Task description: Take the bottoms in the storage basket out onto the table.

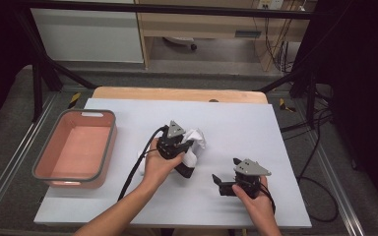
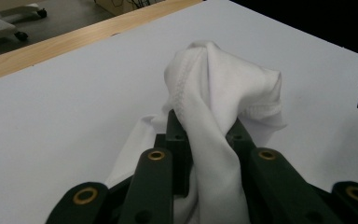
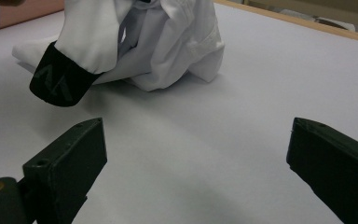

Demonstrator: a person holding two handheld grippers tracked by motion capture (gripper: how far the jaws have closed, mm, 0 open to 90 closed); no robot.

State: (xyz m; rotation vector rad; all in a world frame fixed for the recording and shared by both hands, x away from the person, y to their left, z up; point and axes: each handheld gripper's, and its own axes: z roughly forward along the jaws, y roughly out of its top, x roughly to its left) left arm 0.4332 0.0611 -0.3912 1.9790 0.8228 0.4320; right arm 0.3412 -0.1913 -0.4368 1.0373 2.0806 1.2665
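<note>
The left gripper [image 2: 205, 140] has its jaws clamped on the white cloth [image 2: 223, 88]. The right gripper [image 3: 196, 163], jaws wide, faces the cloth's probably black-cuffed end across the counter [image 1: 236, 123].

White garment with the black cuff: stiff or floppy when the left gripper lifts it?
Likely floppy: the white garment folds and bunches where the left gripper pinches it. Its black cuff hangs loose, so the unheld parts would probably droop and drag. It looks light, thin knit fabric, unlikely to slip out.
</note>
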